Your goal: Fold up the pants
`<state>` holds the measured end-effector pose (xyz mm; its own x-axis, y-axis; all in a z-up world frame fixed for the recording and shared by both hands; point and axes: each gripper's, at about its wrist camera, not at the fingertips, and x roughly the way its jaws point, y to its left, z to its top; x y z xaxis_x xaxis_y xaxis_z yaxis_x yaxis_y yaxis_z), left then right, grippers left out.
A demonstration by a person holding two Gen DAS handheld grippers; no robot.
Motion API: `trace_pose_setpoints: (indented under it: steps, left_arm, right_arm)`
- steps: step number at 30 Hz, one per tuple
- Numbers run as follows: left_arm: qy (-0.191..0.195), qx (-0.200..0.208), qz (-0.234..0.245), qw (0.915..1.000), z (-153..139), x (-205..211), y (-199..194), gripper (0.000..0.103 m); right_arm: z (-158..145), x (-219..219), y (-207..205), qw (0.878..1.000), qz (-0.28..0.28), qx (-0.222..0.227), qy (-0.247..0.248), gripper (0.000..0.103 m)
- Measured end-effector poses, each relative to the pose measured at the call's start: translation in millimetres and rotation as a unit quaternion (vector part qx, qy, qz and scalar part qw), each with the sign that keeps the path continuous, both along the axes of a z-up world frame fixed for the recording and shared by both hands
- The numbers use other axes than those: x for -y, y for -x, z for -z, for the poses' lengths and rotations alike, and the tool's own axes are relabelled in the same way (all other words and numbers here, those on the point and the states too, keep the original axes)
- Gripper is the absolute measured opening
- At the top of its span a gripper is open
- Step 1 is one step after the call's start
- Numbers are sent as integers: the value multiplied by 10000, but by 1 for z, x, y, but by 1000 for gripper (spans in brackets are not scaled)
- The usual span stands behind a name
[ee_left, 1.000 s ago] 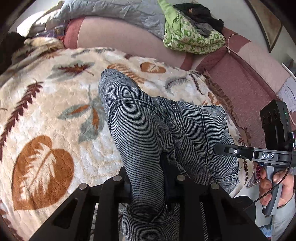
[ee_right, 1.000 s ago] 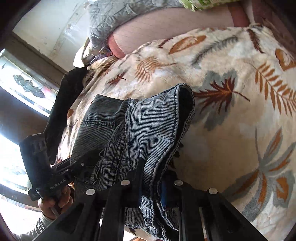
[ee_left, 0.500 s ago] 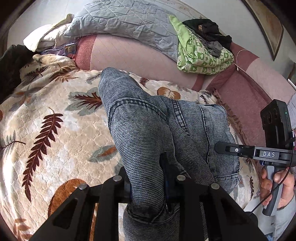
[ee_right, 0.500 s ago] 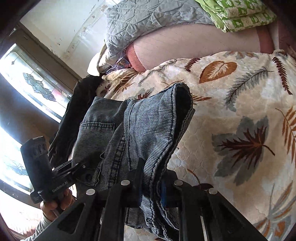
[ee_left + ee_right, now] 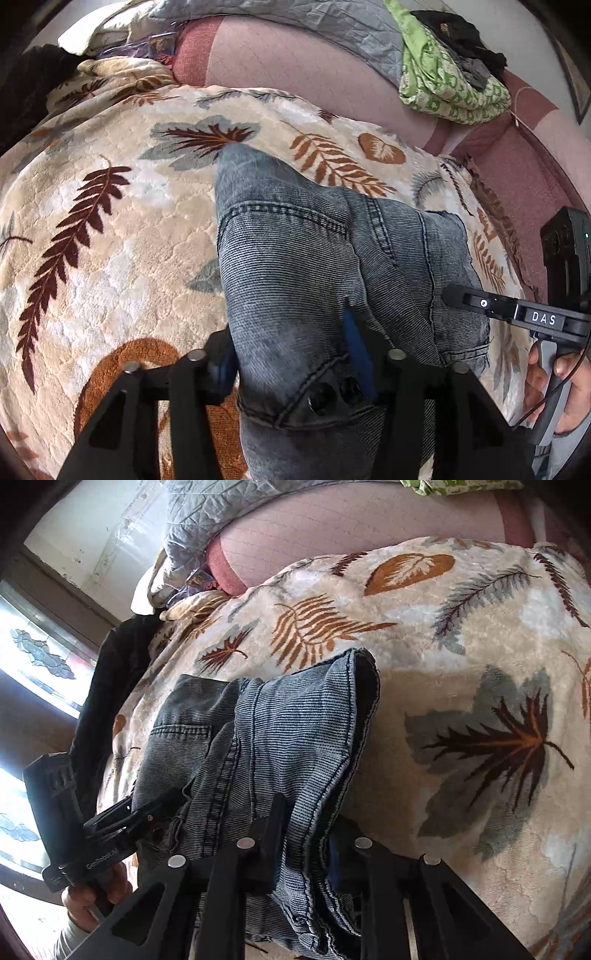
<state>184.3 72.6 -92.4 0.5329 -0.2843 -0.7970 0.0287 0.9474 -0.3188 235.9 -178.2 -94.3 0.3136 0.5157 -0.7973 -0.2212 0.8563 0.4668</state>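
Grey-blue denim pants (image 5: 295, 258) lie folded in a bunched stack on a cream blanket with a leaf print (image 5: 110, 258). My left gripper (image 5: 288, 347) sits over the near end of the stack. Its jaws are opening, standing wide on either side of a thick fold, and the blue pads no longer pinch it. In the right wrist view the pants (image 5: 288, 731) drape between the fingers of my right gripper (image 5: 306, 834). Those jaws are opening too, and a dark gap shows beside the right pad. Each gripper shows in the other's view, held by a hand (image 5: 561, 373).
A pink sofa back (image 5: 295, 62) runs behind the blanket, with a grey quilt (image 5: 314, 14) and a green patterned cloth pile (image 5: 443, 85) on top. Dark clothing (image 5: 110, 672) lies at the blanket's left edge below a window (image 5: 29, 657).
Both grippers have come lower over the blanket with the pants. The left jaws have spread far apart from a tight pinch on the fold. The right jaws have parted slightly.
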Motion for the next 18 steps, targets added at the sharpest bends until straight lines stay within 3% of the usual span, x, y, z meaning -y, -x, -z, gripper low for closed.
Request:
trace_pose_setpoints:
  steps: [2,6,8,10,14,16,18]
  left_arm:
    - [-60,55,-129,9999,-6,-6,6,65]
    - [-773,545,-362,9949,-33,-7,36,68]
    - [-1132,793,-307,9899,-40,3,52,77]
    - [-1627,854,-205,9828,-35,15,62,77]
    - [-2295,515,73,9719,0,36,63,77]
    - [-2324,659,-12,9704,2,37,66,77]
    - [-2335,644,-16,9702,-4,36,66,77]
  right_arm:
    - [-3,-1,6,9994,-26,136,302,32]
    - [-24,-6,36,9922,19,719,1016,35]
    - [-36,-9,55,9887,50,1024,1097,41]
    - [-39,-14,72,9877,17,1184,1020,50]
    - [-5,-38,84,9803,-259,971,1703,53]
    - [8,-41,85,9777,-267,900,1876,53]
    - [3,-39,85,9794,-166,859,1819,54]
